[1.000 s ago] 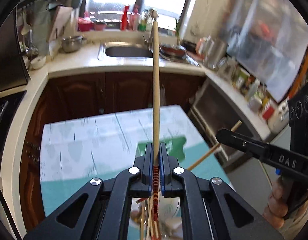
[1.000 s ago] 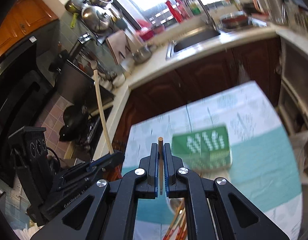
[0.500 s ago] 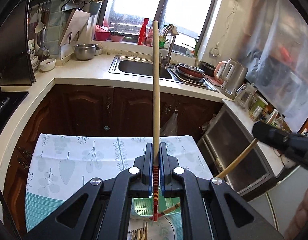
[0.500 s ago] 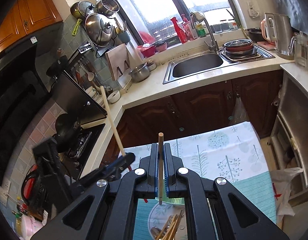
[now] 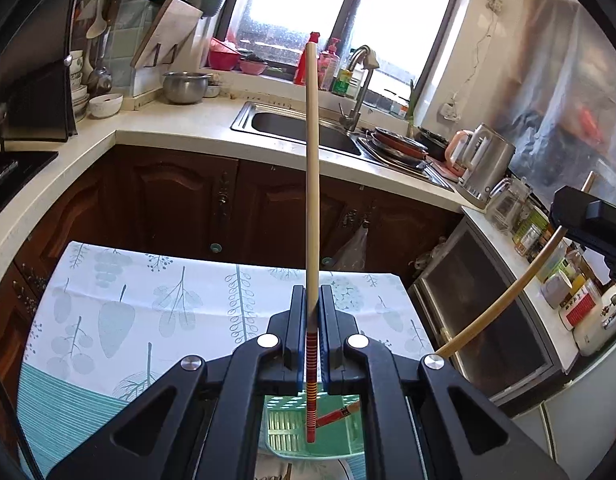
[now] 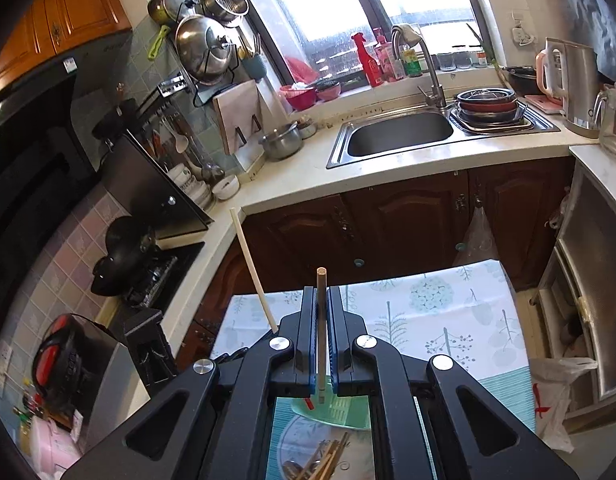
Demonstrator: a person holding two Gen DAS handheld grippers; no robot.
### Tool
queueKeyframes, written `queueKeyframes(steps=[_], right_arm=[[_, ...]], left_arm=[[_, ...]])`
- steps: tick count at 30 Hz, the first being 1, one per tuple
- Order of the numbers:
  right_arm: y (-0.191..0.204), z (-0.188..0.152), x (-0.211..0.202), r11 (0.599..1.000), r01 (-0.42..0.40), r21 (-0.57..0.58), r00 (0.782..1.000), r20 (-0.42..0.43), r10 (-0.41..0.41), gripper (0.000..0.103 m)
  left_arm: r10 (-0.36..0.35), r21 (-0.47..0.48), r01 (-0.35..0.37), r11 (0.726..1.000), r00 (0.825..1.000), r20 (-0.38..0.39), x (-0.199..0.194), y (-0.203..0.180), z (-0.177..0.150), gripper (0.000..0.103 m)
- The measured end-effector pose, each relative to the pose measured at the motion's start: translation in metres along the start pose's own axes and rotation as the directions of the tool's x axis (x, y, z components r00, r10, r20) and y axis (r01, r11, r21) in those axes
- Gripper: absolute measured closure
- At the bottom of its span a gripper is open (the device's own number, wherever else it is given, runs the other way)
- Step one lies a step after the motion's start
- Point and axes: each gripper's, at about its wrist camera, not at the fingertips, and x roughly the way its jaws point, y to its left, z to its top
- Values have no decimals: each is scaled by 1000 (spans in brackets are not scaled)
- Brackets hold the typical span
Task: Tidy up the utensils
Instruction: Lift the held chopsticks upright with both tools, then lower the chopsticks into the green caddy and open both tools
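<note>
Left wrist view: left claw (image 5: pixel 312 328) clamps a chopstick (image 5: pixel 312 184) upright above the green basket (image 5: pixel 284 428) on the worktop (image 5: pixel 148 312).

Right wrist view: right claw (image 6: pixel 322 332) clamps a second chopstick (image 6: pixel 321 304) above the basket.

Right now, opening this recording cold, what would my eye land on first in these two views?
First, the two chopsticks: the left gripper is shut on a long chopstick with a red-banded end that runs up the middle of its view, and the right gripper is shut on another chopstick. Below both, on the leaf-print tablecloth, sits a green slotted basket. Behind is the steel sink under a bright window.
</note>
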Motion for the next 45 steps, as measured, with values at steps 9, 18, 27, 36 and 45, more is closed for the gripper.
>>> queueKeyframes(steps=[9, 18, 27, 36, 45], right_arm=[[13, -59, 63, 981, 73, -178, 996, -33, -80, 98], [6, -101, 120, 991, -18, -131, 977, -211, -10, 98], [10, -121, 154, 992, -75, -106, 951, -305, 39, 92], [4, -141, 160, 990, -117, -79, 923, -378, 79, 74], [-4, -158, 149, 989, -102, -109, 927, -372, 55, 68]], left_arm=[[36, 44, -40, 998, 996, 87, 6, 3, -34, 99], [39, 46, -40, 998, 999, 26, -5, 13, -54, 94], [65, 71, -62, 996, 997, -44, -2, 15, -77, 94], [60, 91, -51, 995, 993, -102, -11, 13, -83, 95], [62, 96, -50, 994, 991, -122, -6, 11, -82, 93]])
